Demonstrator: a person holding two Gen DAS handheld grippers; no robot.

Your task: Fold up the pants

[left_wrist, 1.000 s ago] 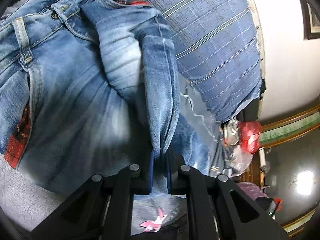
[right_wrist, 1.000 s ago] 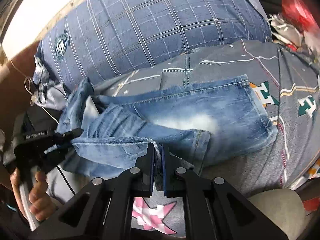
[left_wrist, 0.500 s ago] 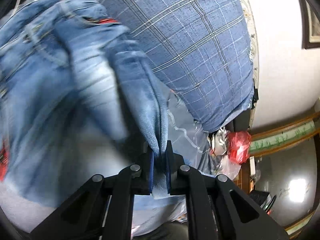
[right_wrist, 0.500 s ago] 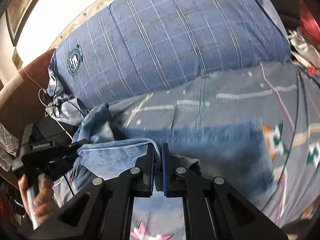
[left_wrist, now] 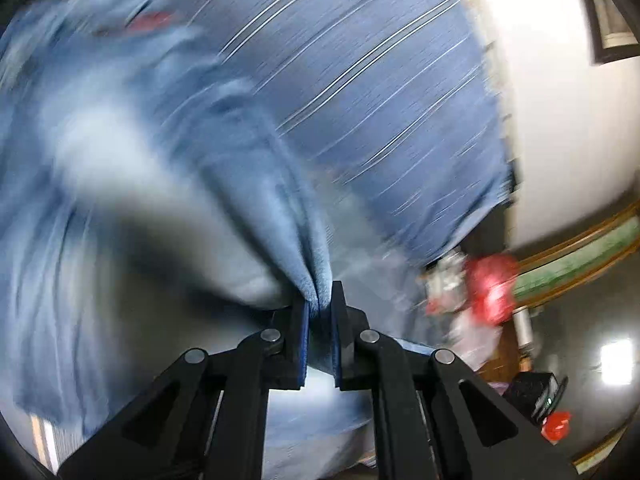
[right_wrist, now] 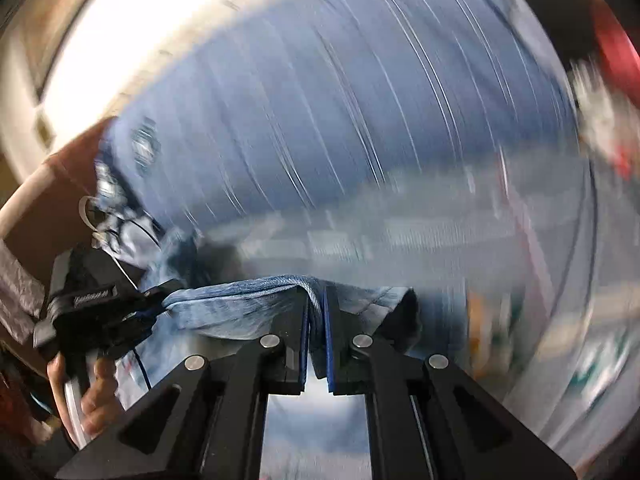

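Gripping a stretched edge of blue jeans (right_wrist: 240, 308), the left gripper (left_wrist: 319, 300) and right gripper (right_wrist: 316, 304) are both clamped tight on denim, before a plaid pillow (right_wrist: 360, 120).

No writing could be read anywhere; motion blur smeared both views. Up and left of the right fingers, a round emblem (right_wrist: 145, 147) sat on the blue plaid pillow (right_wrist: 340, 112), its lettering illegible. Farther left and lower, a small pale label (right_wrist: 93, 297) stood on the left gripper (right_wrist: 158, 302), blurred past reading.
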